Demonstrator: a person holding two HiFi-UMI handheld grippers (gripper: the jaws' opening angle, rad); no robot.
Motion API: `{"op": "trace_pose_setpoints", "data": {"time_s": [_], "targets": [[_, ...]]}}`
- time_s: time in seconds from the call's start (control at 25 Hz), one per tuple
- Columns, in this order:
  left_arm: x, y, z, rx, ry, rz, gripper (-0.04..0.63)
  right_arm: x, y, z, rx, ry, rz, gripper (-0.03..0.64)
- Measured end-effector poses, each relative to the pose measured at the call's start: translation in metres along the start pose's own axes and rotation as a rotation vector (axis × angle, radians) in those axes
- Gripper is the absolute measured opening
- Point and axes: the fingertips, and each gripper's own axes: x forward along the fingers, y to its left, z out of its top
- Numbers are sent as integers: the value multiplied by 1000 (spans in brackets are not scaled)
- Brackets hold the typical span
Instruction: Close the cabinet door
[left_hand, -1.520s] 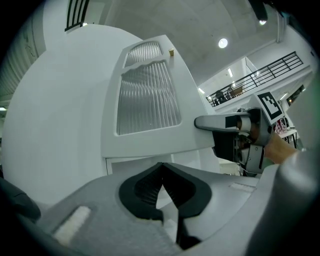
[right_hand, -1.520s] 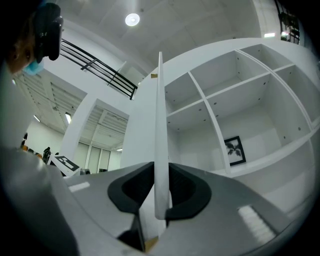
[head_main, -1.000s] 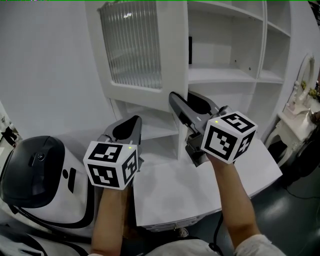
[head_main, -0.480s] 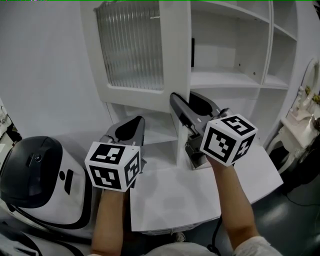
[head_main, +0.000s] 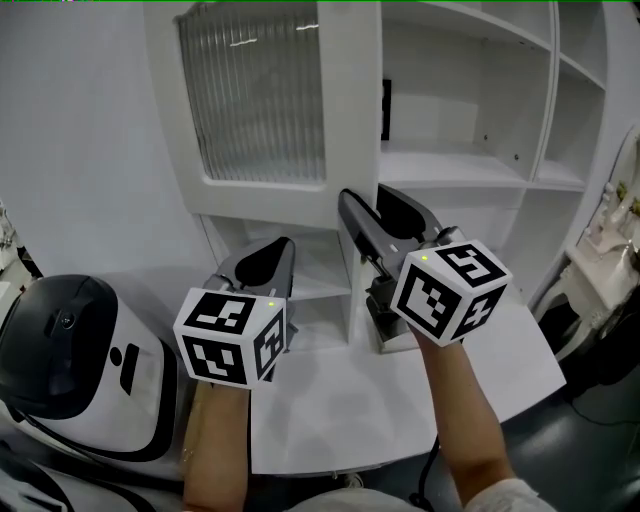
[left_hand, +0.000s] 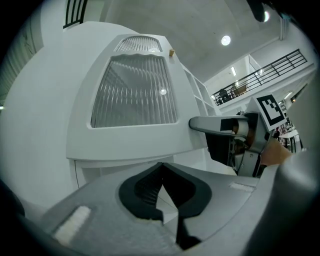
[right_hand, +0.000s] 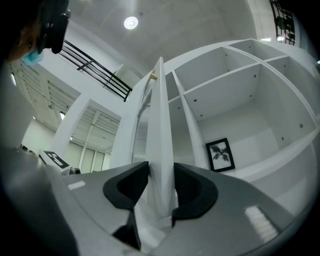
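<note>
Since the earlier frame the door (head_main: 250, 90) is being swung further shut, w/ both grippers being carried along; its ribbed glass is now being seen nearly flat-on. The door is being left almost flush w/ the cabinet (head_main: 470, 165), its free right edge just beside the upright divider, w/ a thin gap there. The R gripper (head_main: 362, 198) is being kept astride that edge. Its jaws are being opened, w/ the edge btwn them and the pads (right_hand: 128, 188) just off its faces, so nothing is being clamped. The L gripper (head_main: 278, 246) is being held at the near left, below the door's bottom rail, jaws closed tip to tip w/ nothing btwn them. A framed pic (right_hand: 220, 155) is being shown inside the cabinet, on the far shelf right of the door. A table (head_main: 330, 410) is being crossed by both forearms on the near side.
</note>
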Motion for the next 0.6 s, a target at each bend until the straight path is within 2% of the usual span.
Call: {"op": "trace_pose_setpoints", "data": {"time_s": [0.24,0.6], "targets": [[12,1,-1,-12,-4,14,-3,8,-15,-2,1,0,-30,188],[28,5,-8,-24,15,53,-3,20,-37,-5,15,8,-18,234]]}}
